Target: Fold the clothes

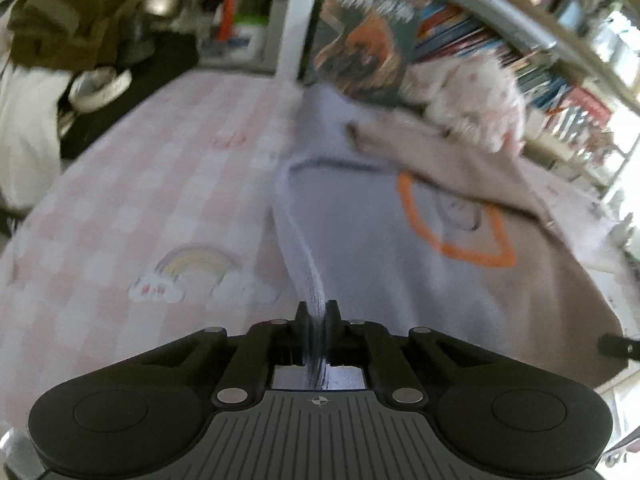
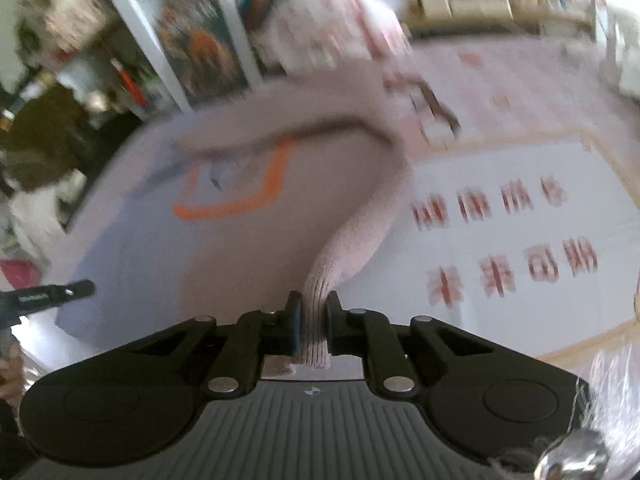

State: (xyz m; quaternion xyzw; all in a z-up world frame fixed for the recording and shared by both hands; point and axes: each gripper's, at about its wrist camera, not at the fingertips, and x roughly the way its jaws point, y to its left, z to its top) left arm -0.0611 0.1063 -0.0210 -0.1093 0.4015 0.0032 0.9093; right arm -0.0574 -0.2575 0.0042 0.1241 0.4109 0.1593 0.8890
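A pale lilac sweatshirt (image 1: 372, 248) with an orange outlined print lies on the table, part beige-pink. My left gripper (image 1: 316, 312) is shut on its ribbed lilac edge, which stretches up from the jaws. My right gripper (image 2: 312, 308) is shut on the pink ribbed cuff (image 2: 316, 300) of a sleeve (image 2: 360, 232) that arches back to the sweatshirt body (image 2: 208, 240). The left gripper's fingertip shows in the right wrist view (image 2: 76, 289). Both views are motion-blurred.
A pink checked tablecloth with a rainbow print (image 1: 196, 268) covers the table on the left. A white sheet with red characters (image 2: 512, 232) lies on the right. A fluffy white-pink garment (image 1: 472, 100), bookshelves (image 1: 560, 92), and an olive jacket (image 1: 68, 12) stand behind.
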